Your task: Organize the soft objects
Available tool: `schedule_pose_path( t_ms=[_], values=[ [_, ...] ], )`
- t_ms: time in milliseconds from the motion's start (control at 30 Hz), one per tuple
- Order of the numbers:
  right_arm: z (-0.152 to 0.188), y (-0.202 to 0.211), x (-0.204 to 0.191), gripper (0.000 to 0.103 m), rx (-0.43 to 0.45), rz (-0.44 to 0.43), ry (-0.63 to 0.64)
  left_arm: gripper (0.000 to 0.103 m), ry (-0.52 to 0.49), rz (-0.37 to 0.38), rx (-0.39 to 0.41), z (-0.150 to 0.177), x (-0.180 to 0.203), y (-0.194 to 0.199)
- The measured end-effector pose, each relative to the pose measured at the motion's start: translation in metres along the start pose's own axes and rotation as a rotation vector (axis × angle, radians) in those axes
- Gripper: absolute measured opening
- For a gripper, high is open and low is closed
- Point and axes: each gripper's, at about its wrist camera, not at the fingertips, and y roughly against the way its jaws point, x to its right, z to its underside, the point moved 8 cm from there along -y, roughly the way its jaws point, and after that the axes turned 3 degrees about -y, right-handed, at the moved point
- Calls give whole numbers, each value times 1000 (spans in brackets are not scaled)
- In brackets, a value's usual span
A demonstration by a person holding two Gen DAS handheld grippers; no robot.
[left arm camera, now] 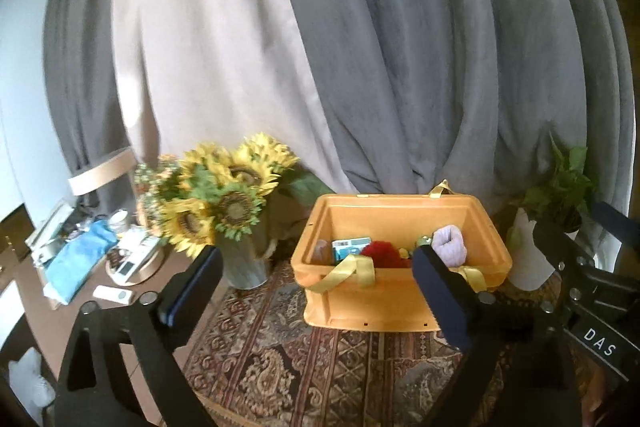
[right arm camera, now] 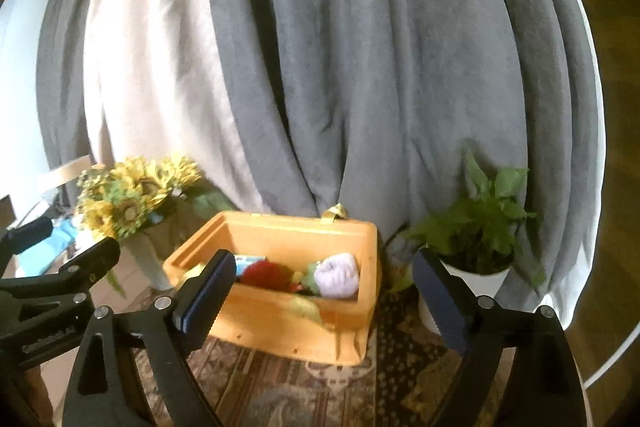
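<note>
i see the orange box (left arm camera: 400, 303) sitting on the patterned cloth (left arm camera: 280, 359). inside it are a rolled purple sock (left arm camera: 451, 245), a fluffy red thing (left arm camera: 382, 253), a small blue pack (left arm camera: 351, 247) and something green (right arm camera: 310, 277). yellow ribbons (left arm camera: 352, 273) hang over its front edge. my left claw (left arm camera: 320, 303) is wide open and holds nothing. my right claw (right arm camera: 324, 303) is wide open too. sunflowers (left arm camera: 224, 199) in a vase stand left of the box, a potted plant (right arm camera: 480, 227) right.

Both wrist views face the orange bin (left arm camera: 400, 291) (right arm camera: 280, 307), seemingly near, sharing it.
</note>
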Motion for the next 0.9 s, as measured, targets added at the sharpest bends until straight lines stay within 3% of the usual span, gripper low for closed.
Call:
schedule_pose_path(
  t_ms=[267,633,900],
  values=[
    [17,50,1,91,-7,14,-17,103,-15,-14,50,15,-5,56],
    [43,149,-22,91,32,125,-43,103,-58,73,98,42,-32,132],
    [65,217,-42,91,33,161,-68,103,-82,127,93,68,-53,191]
  ],
)
